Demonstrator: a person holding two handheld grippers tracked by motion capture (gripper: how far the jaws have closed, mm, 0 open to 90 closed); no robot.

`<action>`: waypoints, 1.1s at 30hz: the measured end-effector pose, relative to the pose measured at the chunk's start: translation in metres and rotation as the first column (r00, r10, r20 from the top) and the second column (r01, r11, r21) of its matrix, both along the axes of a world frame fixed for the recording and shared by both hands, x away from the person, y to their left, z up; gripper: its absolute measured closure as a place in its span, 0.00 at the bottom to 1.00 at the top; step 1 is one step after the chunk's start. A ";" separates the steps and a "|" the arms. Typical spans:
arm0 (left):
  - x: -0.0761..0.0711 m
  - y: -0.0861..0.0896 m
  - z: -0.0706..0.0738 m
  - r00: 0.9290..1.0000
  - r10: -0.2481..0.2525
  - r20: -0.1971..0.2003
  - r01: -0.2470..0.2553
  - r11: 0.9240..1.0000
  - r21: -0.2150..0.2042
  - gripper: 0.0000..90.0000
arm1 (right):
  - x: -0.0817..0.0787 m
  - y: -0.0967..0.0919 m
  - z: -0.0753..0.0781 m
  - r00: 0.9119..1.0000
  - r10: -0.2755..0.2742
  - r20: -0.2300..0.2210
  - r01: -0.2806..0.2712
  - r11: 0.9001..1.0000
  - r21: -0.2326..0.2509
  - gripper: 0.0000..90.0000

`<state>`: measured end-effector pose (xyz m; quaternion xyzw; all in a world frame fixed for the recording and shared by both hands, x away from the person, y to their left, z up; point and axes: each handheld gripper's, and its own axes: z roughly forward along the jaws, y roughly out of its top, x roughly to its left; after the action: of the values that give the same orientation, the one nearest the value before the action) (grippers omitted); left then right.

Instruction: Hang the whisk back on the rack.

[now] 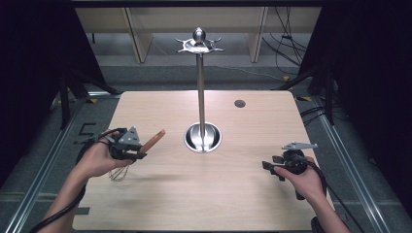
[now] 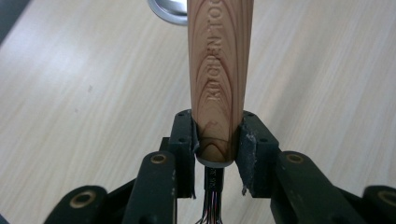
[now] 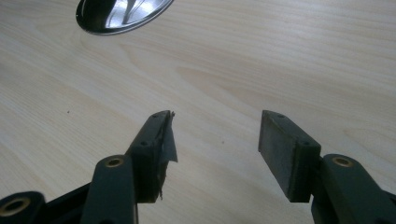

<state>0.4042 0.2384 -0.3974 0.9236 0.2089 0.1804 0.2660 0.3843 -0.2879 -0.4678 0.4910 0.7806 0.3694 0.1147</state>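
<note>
A whisk with a wooden handle (image 1: 154, 140) and a wire head (image 1: 119, 172) is held above the table at the left. My left gripper (image 1: 132, 148) is shut on that handle (image 2: 218, 70), near its wire end; the handle points toward the stand. The steel hanging stand (image 1: 200, 87) rises from its round base (image 1: 202, 137) at the table's middle, with hooks at its top (image 1: 199, 44). My right gripper (image 1: 268, 167) hovers at the table's right, open, with nothing between its pads (image 3: 287, 151).
The light wooden table (image 1: 252, 194) has a small dark round hole (image 1: 239, 103) at its back right. The stand's shiny base (image 3: 120, 14) lies ahead of the right gripper. Black cables trail from both hands off the table's front.
</note>
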 end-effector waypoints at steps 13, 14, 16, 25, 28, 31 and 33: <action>-0.001 0.012 0.018 0.986 0.101 0.135 -0.062 0.962 -0.265 0.76 | 0.000 0.000 0.000 1.000 0.001 0.004 -0.001 1.000 -0.001 0.50; 0.000 0.013 0.019 0.982 0.116 0.148 -0.069 0.955 -0.290 0.76 | 0.001 0.000 0.000 1.000 0.003 0.005 -0.003 1.000 0.004 0.50; 0.000 0.013 0.020 0.979 0.141 0.145 -0.086 0.939 -0.332 0.76 | -0.001 0.000 0.001 1.000 -0.010 -0.010 0.010 1.000 0.000 0.50; 0.002 0.013 0.020 0.964 0.209 0.164 -0.122 0.897 -0.425 0.76 | -0.002 0.001 0.001 0.999 -0.020 -0.027 0.021 1.000 0.004 0.50; 0.003 0.013 0.020 0.960 0.227 0.162 -0.130 0.879 -0.459 0.76 | 0.000 0.000 0.000 1.000 0.002 0.003 -0.002 1.000 0.003 0.50; 0.002 0.011 0.018 0.960 0.233 0.158 -0.133 0.870 -0.474 0.76 | 0.000 0.000 0.000 1.000 0.000 0.003 0.000 1.000 0.000 0.50; 0.002 0.010 0.017 0.960 0.234 0.157 -0.133 0.868 -0.479 0.76 | -0.001 0.000 0.000 1.000 -0.005 -0.009 0.005 1.000 0.002 0.50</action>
<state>0.4067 0.2482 -0.3801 0.7848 0.3039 0.2460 0.4808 0.3837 -0.2876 -0.4676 0.4948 0.7795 0.3675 0.1118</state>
